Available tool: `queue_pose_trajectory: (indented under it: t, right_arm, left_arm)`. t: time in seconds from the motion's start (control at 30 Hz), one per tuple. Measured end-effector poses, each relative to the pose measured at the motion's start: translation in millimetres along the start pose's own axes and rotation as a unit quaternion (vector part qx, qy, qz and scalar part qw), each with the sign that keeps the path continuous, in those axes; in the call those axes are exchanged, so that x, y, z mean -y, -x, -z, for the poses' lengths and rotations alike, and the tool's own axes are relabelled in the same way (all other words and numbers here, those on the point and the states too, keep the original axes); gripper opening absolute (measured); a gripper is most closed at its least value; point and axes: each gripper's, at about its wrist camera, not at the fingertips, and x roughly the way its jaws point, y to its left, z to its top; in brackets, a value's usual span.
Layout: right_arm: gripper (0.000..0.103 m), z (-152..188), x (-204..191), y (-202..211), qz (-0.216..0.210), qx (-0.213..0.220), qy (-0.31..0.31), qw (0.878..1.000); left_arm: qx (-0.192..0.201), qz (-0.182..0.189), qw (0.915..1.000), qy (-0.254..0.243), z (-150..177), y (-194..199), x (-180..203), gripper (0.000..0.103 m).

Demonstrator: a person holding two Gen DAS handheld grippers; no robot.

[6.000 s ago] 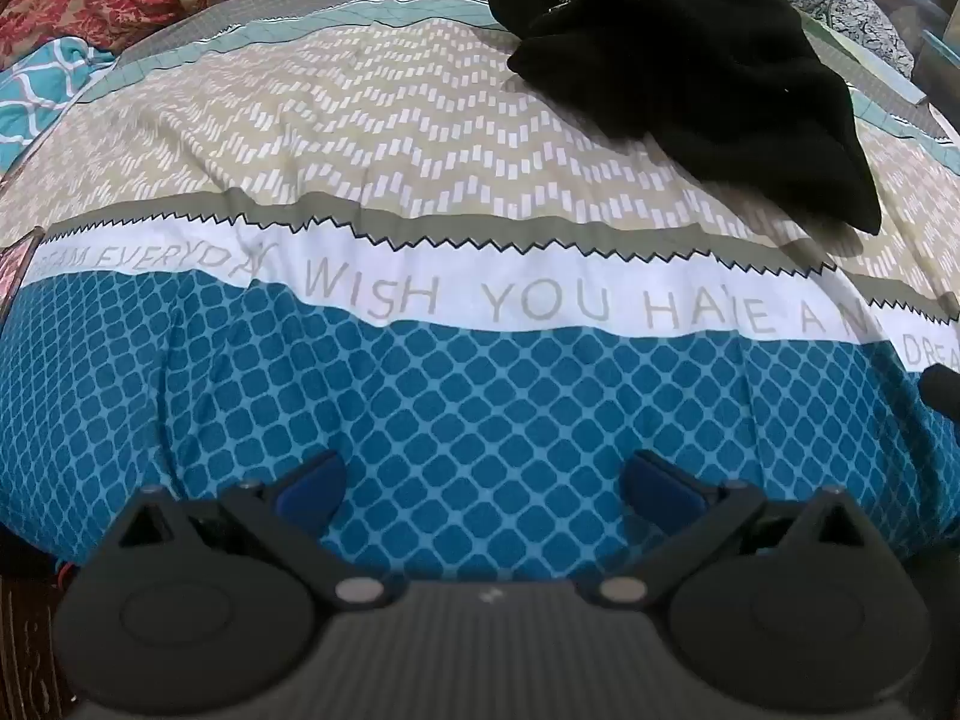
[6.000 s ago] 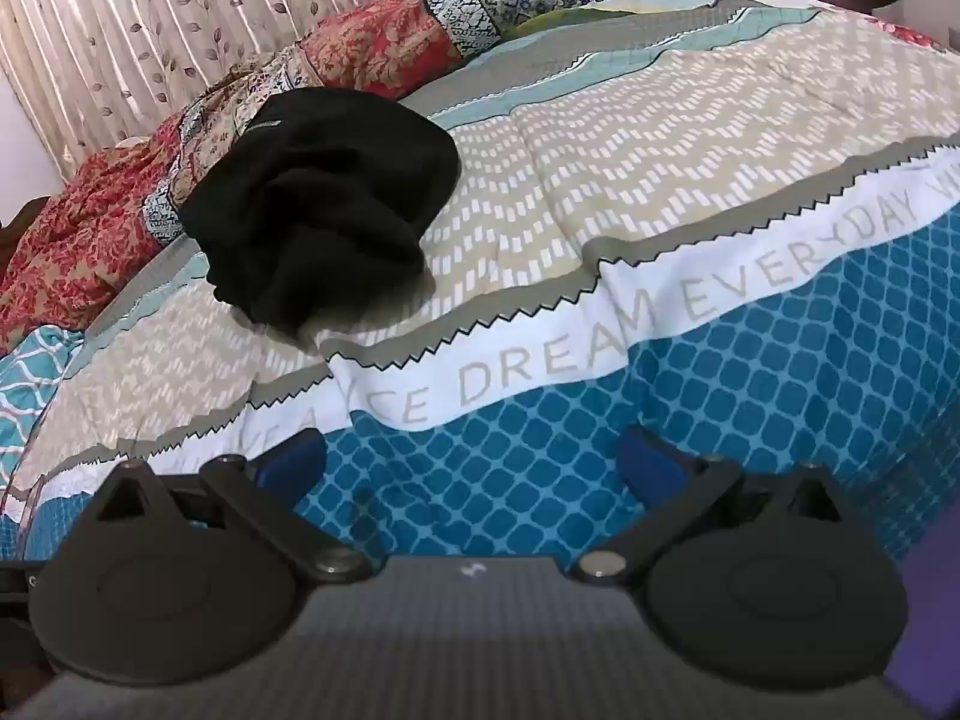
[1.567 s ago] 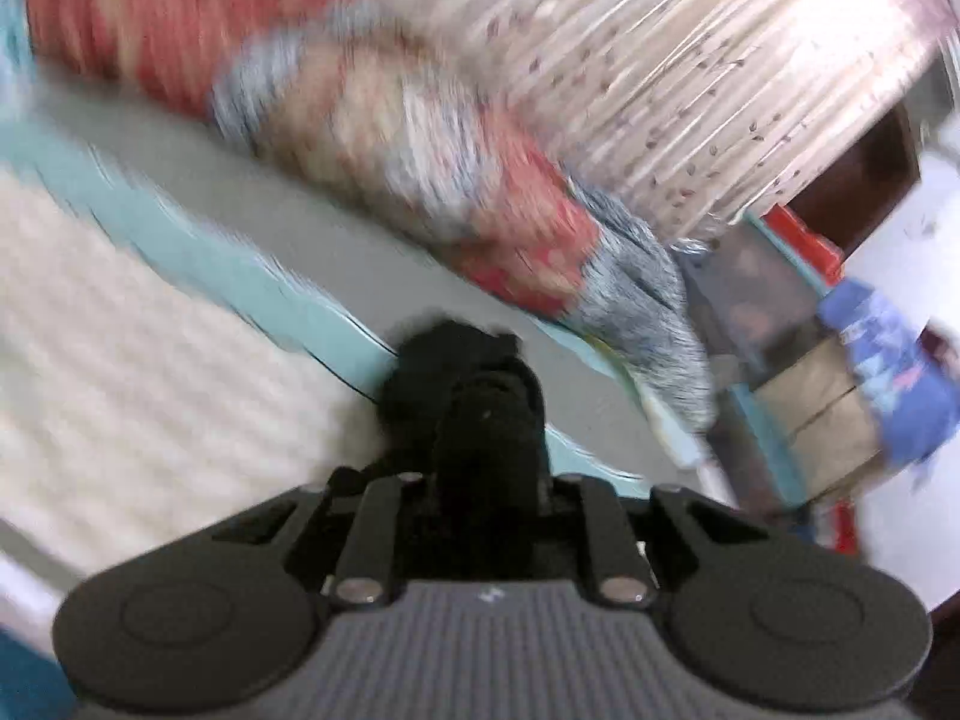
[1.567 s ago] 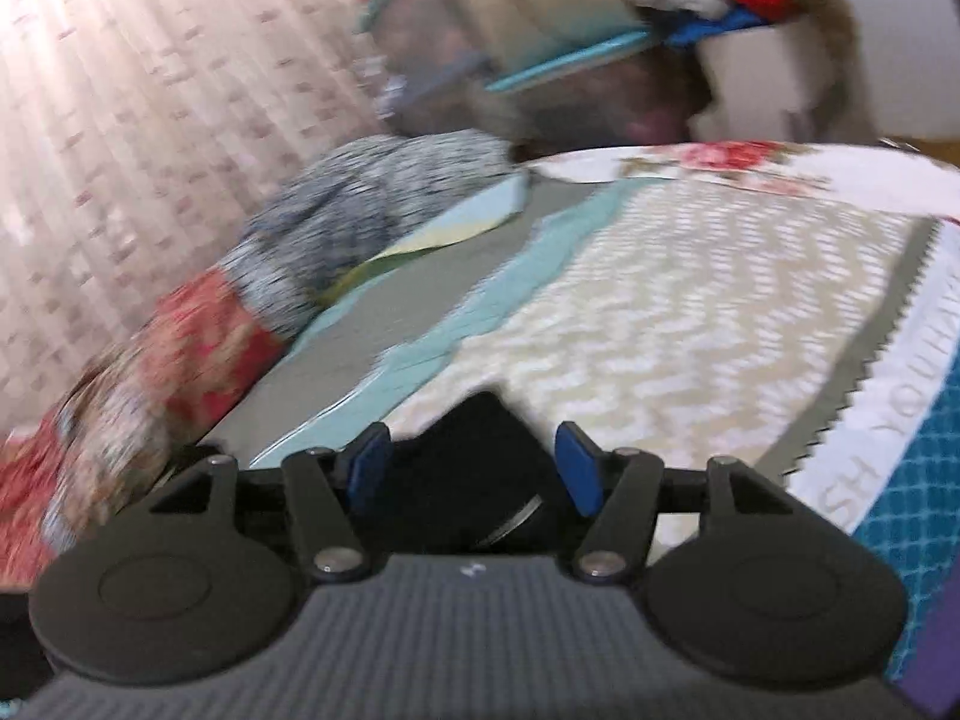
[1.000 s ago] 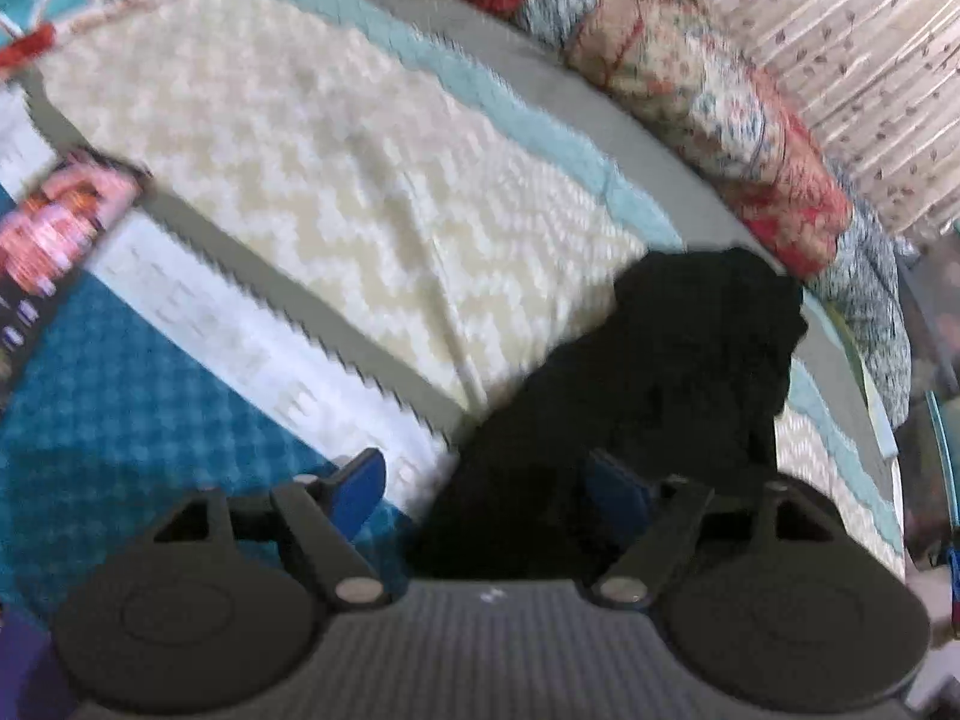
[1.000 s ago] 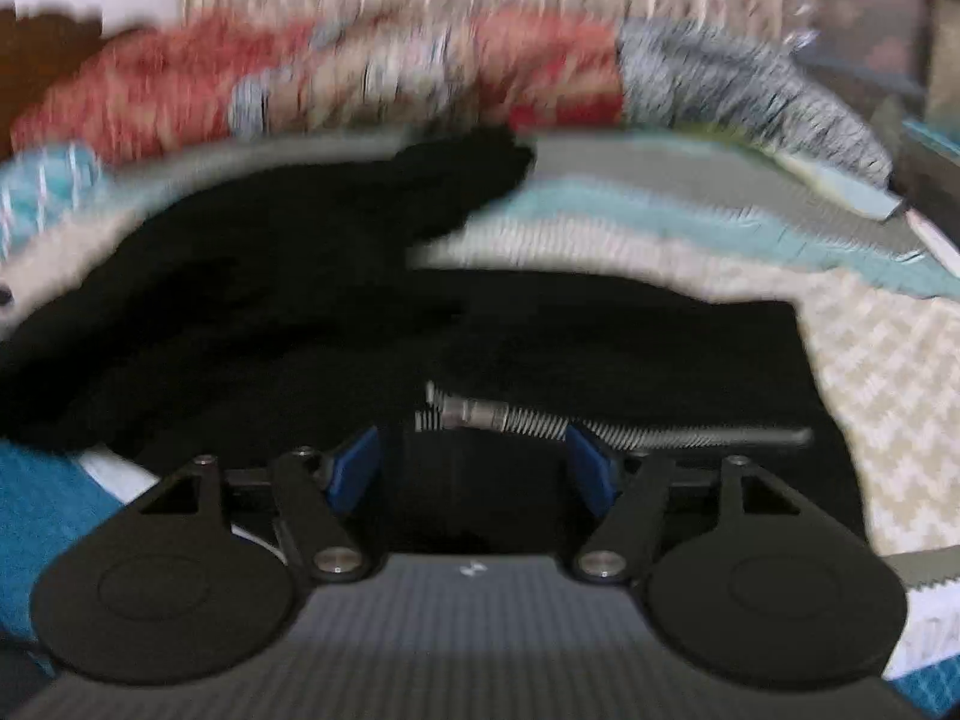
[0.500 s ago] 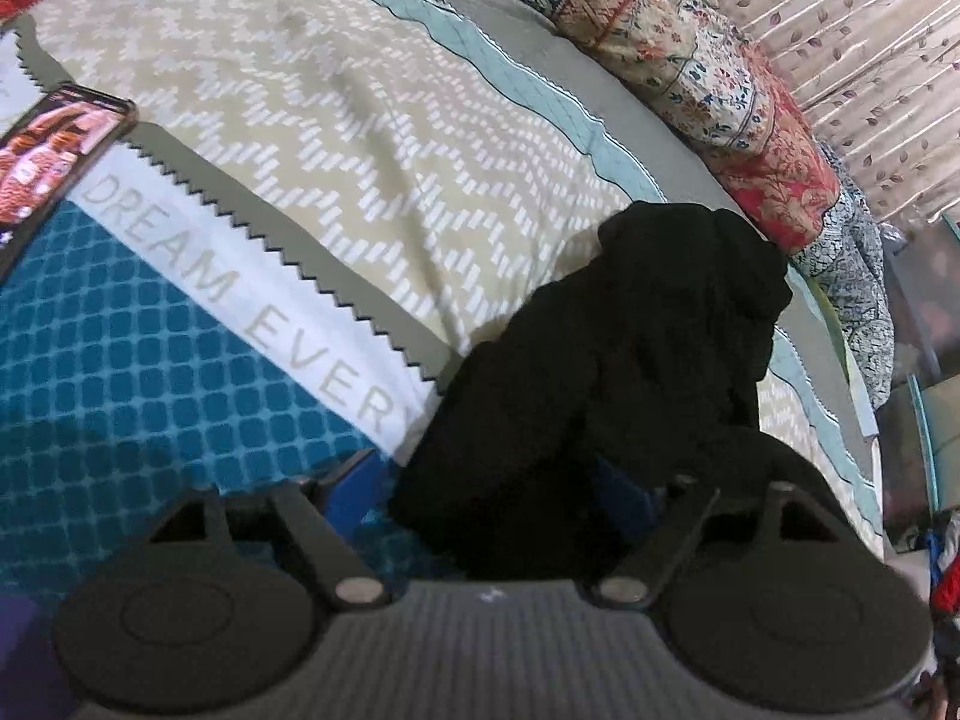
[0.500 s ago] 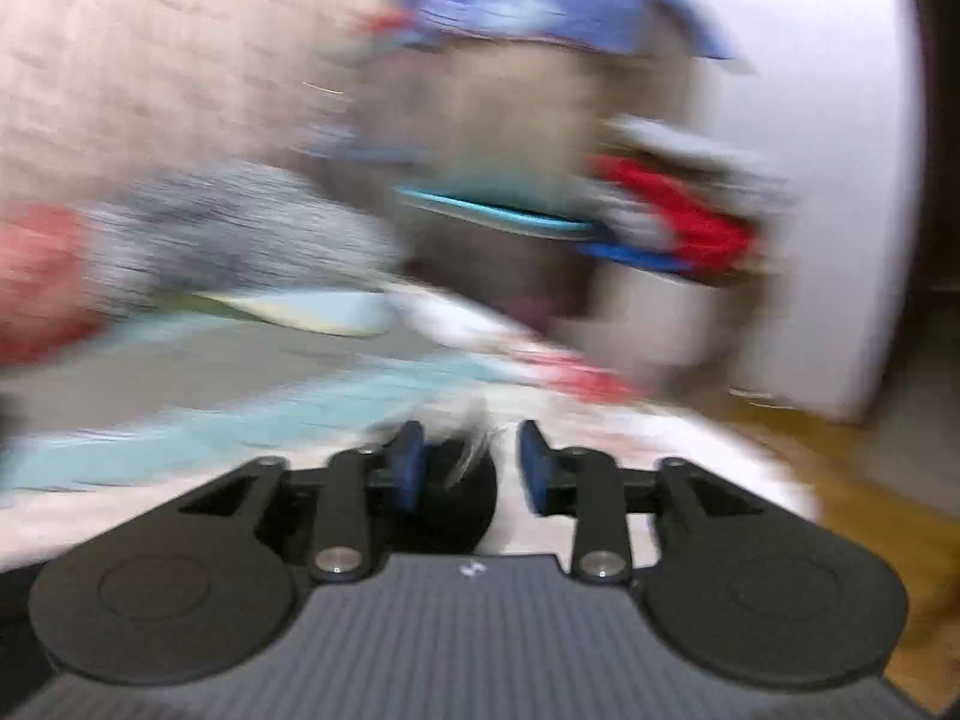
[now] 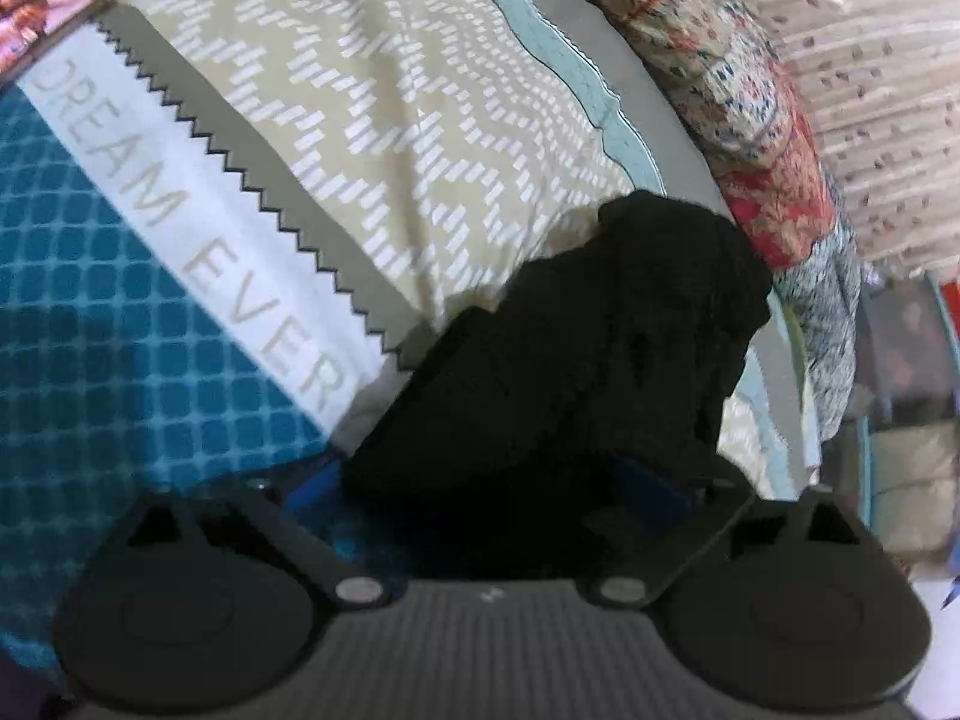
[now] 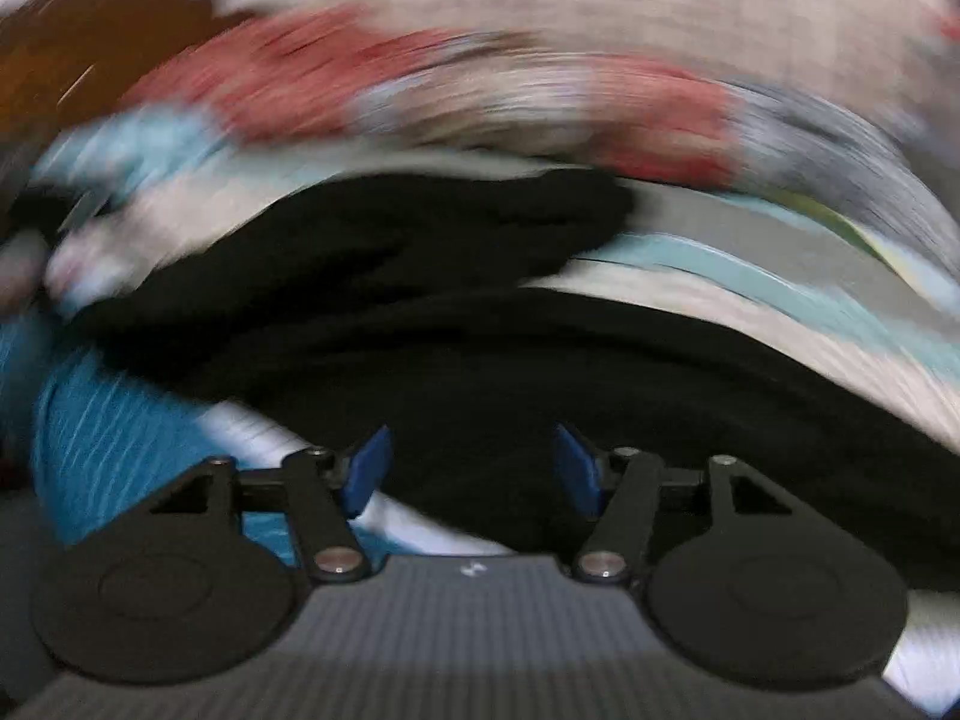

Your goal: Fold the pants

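Observation:
The black pants (image 9: 600, 348) lie in a crumpled heap on the patterned bedspread (image 9: 150, 330). My left gripper (image 9: 486, 489) points down at the near end of the heap. Its jaws are opening, and black cloth bulges between the blue pads (image 9: 318, 489) without being squeezed. The right wrist view is badly blurred. There the pants (image 10: 480, 348) spread across the middle, and my right gripper (image 10: 471, 468) hangs over their near edge. Its jaws are opening too, with dark fabric lying between and beyond the pads (image 10: 366, 468).
A phone with a lit screen (image 9: 36, 18) lies on the bedspread at the upper left. Patterned pillows (image 9: 750, 138) line the far side in front of a curtain (image 9: 870, 60). Boxes and clutter (image 9: 912, 420) stand beyond the bed at right.
The left gripper has sunk closer onto the pants and its jaws stand wider. The right view has swung from the room's far side back to the pants, and its jaws have spread apart.

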Motion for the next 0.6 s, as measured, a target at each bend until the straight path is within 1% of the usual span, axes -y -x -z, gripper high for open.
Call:
queue_pose_trajectory:
  t: [0.03,0.07,0.1,0.13,0.17,0.2,0.27,0.3,0.33,0.37,0.43,0.47,0.5,0.53,0.57,0.6]
  right_arm:
    - [0.070,-3,-11,-13,-0.011,-0.012,0.038,0.999]
    - [0.068,-4,-19,-26,-0.009,-0.023,0.069,0.997]
    - [0.061,-6,-22,-40,0.002,-0.036,0.094,0.995]
    - [0.047,-9,-21,-52,0.008,-0.051,0.105,0.993]
    - [0.010,-6,-19,-56,0.003,-0.062,0.100,0.993]
    - [0.008,-12,-9,-58,-0.012,-0.074,0.078,0.994]
    - [0.005,-24,2,-45,-0.013,-0.070,0.050,0.996]
    - [0.005,-29,9,-33,-0.015,-0.066,0.037,0.997]
    - [0.005,-28,10,-12,-0.024,-0.064,0.015,0.998]
    - [0.005,-29,10,1,-0.031,-0.066,-0.005,0.997]
    - [0.005,-27,15,22,-0.040,-0.075,-0.028,0.996]
    - [0.006,-16,8,28,-0.053,-0.089,-0.039,0.994]
    - [0.006,-11,11,32,-0.067,-0.109,-0.052,0.990]
    - [0.008,-2,8,29,-0.079,-0.129,-0.062,0.987]
    - [0.012,3,8,26,-0.089,-0.152,-0.066,0.982]
    - [0.012,7,8,26,-0.095,-0.169,-0.062,0.979]
  left_arm:
    - [-0.003,0.002,1.0000,0.006,-2,-3,-1,0.062]
    - [-0.009,0.005,0.9999,0.012,-5,-6,-1,0.052]
    - [-0.011,0.006,0.9998,0.014,-5,-7,0,0.041]
    - [-0.007,0.006,0.9999,0.010,-4,-5,2,0.032]
    - [0.003,0.005,1.0000,-0.003,-3,1,7,0.030]
    - [0.020,0.001,0.9995,-0.024,-2,12,14,0.028]
    - [0.053,-0.007,0.9970,-0.056,-1,36,24,0.024]
    - [0.070,-0.012,0.9952,-0.067,-1,51,27,0.013]
    - [0.083,-0.018,0.9933,-0.079,-1,66,28,0.011]
    - [0.094,-0.031,0.9911,-0.089,0,81,28,0.011]
    - [0.100,-0.048,0.9878,-0.110,5,99,26,0.012]
    - [0.097,-0.060,0.9862,-0.120,9,101,24,0.012]
    - [0.090,-0.077,0.9840,-0.133,15,99,22,0.015]
    - [0.082,-0.091,0.9820,-0.144,19,94,20,0.022]
    - [0.077,-0.107,0.9793,-0.153,22,90,19,0.021]
    - [0.080,-0.121,0.9759,-0.163,22,85,19,0.023]
